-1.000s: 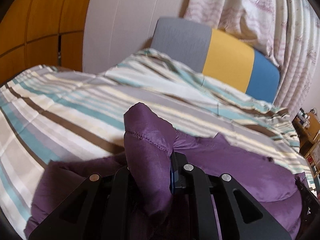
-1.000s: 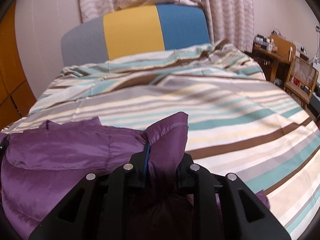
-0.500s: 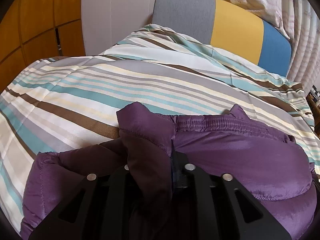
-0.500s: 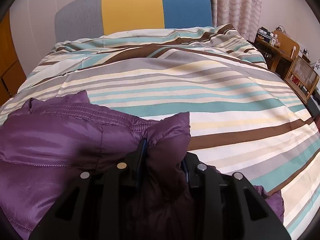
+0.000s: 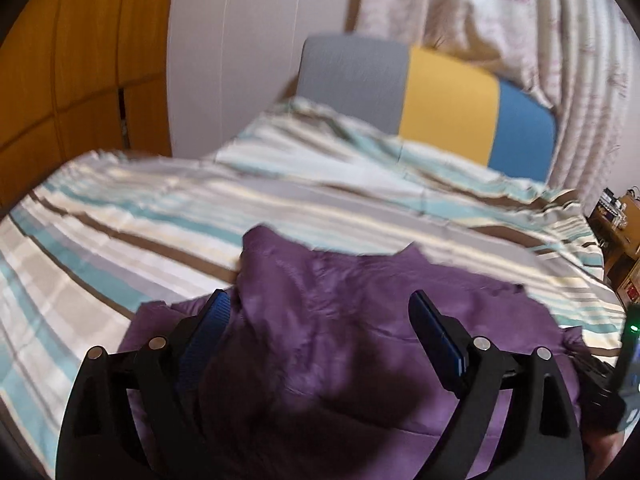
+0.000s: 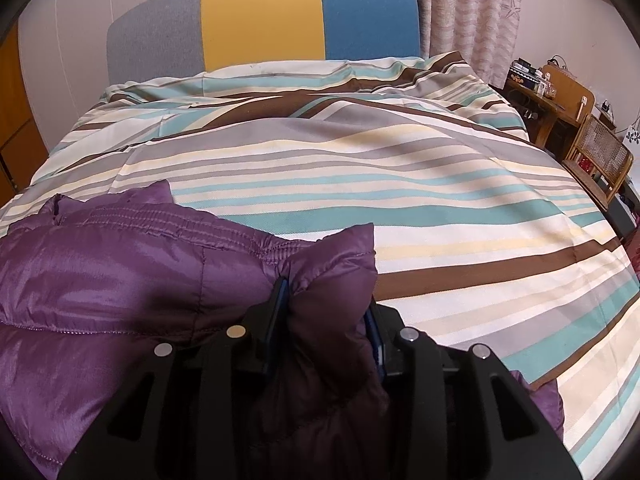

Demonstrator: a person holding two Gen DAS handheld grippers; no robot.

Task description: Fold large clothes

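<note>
A puffy purple jacket (image 5: 340,320) lies folded on the striped bed cover (image 5: 160,216). Its stitched hem edge faces the headboard. In the left wrist view my left gripper (image 5: 318,300) hovers just above the jacket. Its jaws are opening wide and the blue pads stand apart from the cloth, holding nothing. In the right wrist view my right gripper (image 6: 326,296) has a bunched corner of the jacket (image 6: 120,272) between its pads. Its jaws are opening, but the fabric still bulges against both pads.
The striped bed cover (image 6: 440,184) stretches to a grey, yellow and blue headboard (image 6: 260,20). An orange wardrobe (image 5: 80,60) stands on the left. A wooden desk (image 6: 568,96) and a cane chair (image 6: 600,160) stand beside the bed on the right.
My left gripper has let go of the jacket's corner, opened wide and lifted back; the corner has dropped flat. My right gripper's jaws have widened a little around their corner.
</note>
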